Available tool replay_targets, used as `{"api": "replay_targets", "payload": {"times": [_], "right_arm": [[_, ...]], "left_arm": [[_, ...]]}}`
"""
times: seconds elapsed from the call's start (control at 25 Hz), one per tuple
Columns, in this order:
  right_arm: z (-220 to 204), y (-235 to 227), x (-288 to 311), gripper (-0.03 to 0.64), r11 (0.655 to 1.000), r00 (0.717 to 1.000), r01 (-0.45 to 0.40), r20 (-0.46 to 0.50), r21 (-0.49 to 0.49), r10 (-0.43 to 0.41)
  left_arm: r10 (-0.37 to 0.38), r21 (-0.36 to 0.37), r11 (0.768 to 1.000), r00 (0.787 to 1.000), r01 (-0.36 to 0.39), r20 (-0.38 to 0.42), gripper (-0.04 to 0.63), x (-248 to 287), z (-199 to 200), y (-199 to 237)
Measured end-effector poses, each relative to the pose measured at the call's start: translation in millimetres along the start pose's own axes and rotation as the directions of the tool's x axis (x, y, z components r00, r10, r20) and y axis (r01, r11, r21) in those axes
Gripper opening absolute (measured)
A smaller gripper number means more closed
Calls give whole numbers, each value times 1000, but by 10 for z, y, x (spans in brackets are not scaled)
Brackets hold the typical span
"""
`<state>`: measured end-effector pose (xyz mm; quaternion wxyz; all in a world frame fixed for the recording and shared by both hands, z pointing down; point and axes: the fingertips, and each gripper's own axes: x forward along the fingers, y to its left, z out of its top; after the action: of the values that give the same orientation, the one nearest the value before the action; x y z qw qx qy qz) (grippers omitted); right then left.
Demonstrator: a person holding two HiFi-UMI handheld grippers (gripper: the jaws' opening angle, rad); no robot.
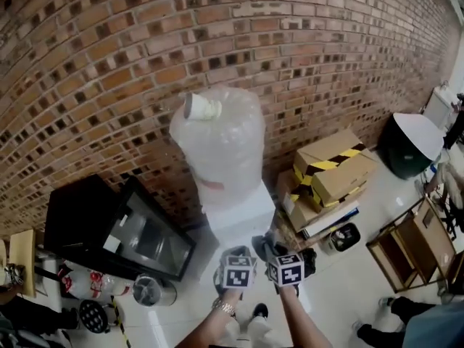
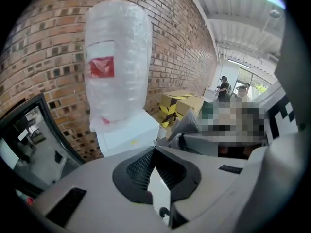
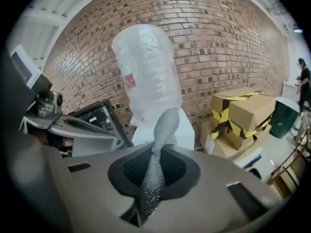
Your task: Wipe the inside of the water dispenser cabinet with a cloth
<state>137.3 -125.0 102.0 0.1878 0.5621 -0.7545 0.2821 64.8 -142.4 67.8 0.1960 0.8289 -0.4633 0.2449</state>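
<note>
The water dispenser [image 1: 243, 212] is a white box against the brick wall, topped by a bottle [image 1: 217, 136] wrapped in clear bubble film. It also shows in the left gripper view as the white dispenser [image 2: 127, 132] and in the right gripper view as the dispenser [image 3: 187, 130]. Both grippers are held side by side just in front of it. My right gripper [image 3: 154, 154] is shut on a grey textured cloth [image 3: 163, 127] that sticks up past its jaws. My left gripper [image 2: 154, 152] is shut with nothing in it. The dispenser's lower front is hidden behind the grippers in the head view.
A black glass-door unit [image 1: 119, 227] stands to the dispenser's left, with a metal canister [image 1: 148, 290] on the floor by it. Stacked cardboard boxes [image 1: 330, 172] sit to the right. Farther right are a dark bin with a white lid [image 1: 409, 143] and wooden frames [image 1: 406, 245].
</note>
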Motion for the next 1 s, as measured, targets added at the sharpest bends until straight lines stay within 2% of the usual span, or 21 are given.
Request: {"api": "replay_targets", "payload": {"times": [0.16,0.28,0.56,0.72,1.0], "right_arm": [[325,-69,-197,31,1000,1000,6,17,20,-6],[513,-43,-287,31,1000,999,-15,31,13,15],[770,398,-482,31,996,994,-85,71,-33,88],[882,776,-629,31,993,988,-102,106,-60,108],[594,1493,-960,31,997,989,-60,134,-37,65]], "left_arm": [[4,49,999,998,-8,67,2,-193,562,-137],[1,32,999,995,-4,98,2,-318,821,-169],[11,8,1000,992,-12,124,2,-719,911,-153],[16,2,1000,989,-16,147,2,-1035,869,3],[-22,29,999,988,17,152,2,-1704,462,249]]}}
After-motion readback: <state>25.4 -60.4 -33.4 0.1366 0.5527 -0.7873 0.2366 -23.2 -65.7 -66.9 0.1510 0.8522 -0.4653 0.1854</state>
